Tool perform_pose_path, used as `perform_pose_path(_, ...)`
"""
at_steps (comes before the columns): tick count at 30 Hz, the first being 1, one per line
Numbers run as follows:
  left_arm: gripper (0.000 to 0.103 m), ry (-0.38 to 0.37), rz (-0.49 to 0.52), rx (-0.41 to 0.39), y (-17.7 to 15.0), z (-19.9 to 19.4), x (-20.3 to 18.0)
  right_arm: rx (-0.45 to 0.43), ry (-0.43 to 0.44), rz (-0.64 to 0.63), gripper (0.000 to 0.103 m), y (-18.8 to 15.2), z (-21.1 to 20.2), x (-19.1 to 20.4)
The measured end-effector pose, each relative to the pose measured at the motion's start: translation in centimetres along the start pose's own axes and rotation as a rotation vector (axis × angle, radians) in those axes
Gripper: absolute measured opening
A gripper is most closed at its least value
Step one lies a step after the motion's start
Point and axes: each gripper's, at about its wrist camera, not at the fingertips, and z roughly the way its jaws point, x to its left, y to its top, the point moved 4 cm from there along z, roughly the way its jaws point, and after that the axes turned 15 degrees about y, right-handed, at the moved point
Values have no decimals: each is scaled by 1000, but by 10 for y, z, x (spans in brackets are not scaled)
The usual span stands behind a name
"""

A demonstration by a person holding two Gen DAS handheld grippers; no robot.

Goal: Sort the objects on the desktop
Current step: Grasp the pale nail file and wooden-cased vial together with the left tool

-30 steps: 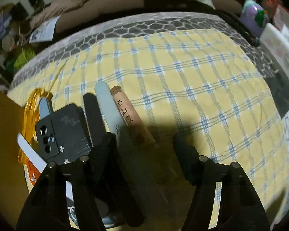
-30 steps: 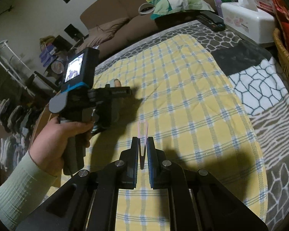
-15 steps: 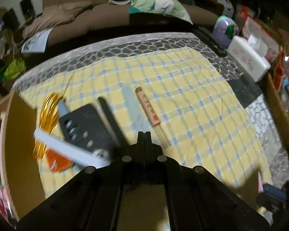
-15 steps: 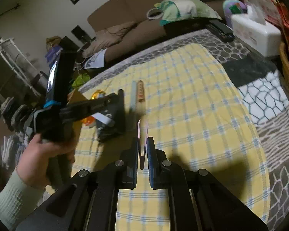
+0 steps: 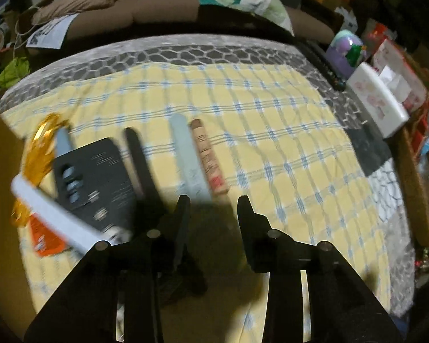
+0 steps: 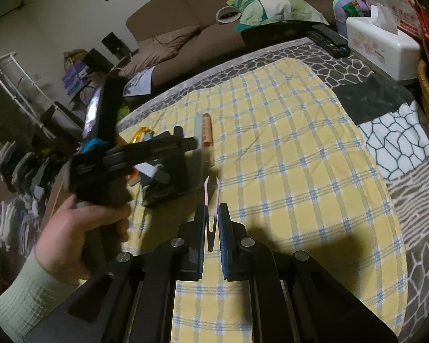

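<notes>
Tweezers: pink, clenched in right gripper, long axis pointing far, tips apart, above yellow checked desk. Left gripper: opening, nothing between jaws.

Both wrist cameras look steeply down, close over the yellow checked cloth (shared by both views).

A: What lies ahead of the left tongs?
B: A grey strip touching a brown stick, on the checked cloth.
A: And the tongs?
B: Opening, nothing between them.
</notes>
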Motion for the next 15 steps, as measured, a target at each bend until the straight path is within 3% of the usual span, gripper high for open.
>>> perform_pose_path(2,31,43,13,18,4,15,-9,6,-4,8,8,0,1,-8)
perform_pose_path(5,33,128,52,-20,17,20,-21,17,-8,25,8,-1,1,-20)
perform_pose_path(7,54,124,66,-22,21,23,-29,20,-8,33,8,-2,0,-26)
perform_pose_path(9,60,115,77,-30,21,23,-37,19,-6,42,8,-3,-2,-30)
perform_pose_path(12,48,33,60,-48,21,15,-36,11,-2,48,8,-3,-6,-34)
perform_pose_path(15,47,61,-35,-64,24,7,-8,14,5,44,8,-3,-6,-32)
